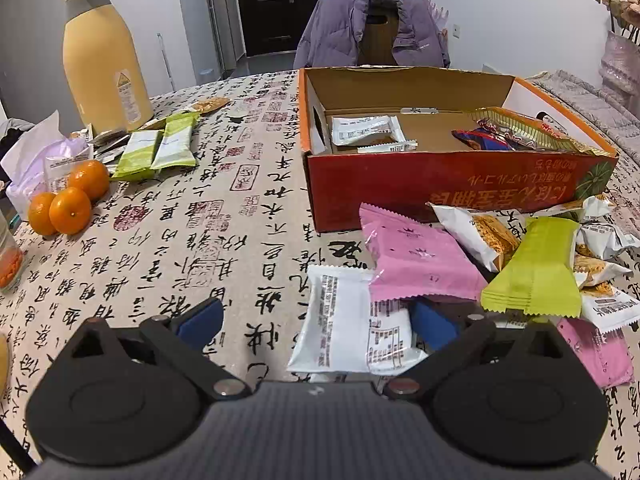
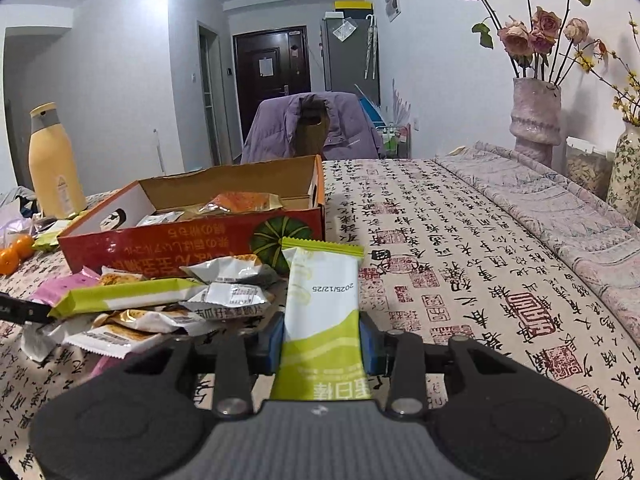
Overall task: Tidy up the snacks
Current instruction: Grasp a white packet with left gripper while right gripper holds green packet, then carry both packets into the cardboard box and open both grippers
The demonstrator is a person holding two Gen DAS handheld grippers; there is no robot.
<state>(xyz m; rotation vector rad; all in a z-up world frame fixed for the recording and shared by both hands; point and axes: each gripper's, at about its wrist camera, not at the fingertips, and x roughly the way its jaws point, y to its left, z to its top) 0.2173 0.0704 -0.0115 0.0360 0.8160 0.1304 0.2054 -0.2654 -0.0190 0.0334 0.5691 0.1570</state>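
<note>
The right gripper (image 2: 322, 344) clamps a green-and-white foil snack packet (image 2: 320, 312) just beside the orange cardboard box (image 2: 192, 248), while the left gripper (image 1: 316, 320) stands open over a white snack packet (image 1: 340, 320) on the table.

A green-and-white snack bar (image 2: 322, 312) stands lengthwise, lifted near the loose packet pile (image 2: 160, 304); the red cardboard box (image 1: 440, 184) holds several packets.

Box (image 1: 440, 184) behind snack pile (image 1: 460, 264); flask (image 1: 102, 60) far left, 3 oranges (image 1: 70, 196) before it
</note>
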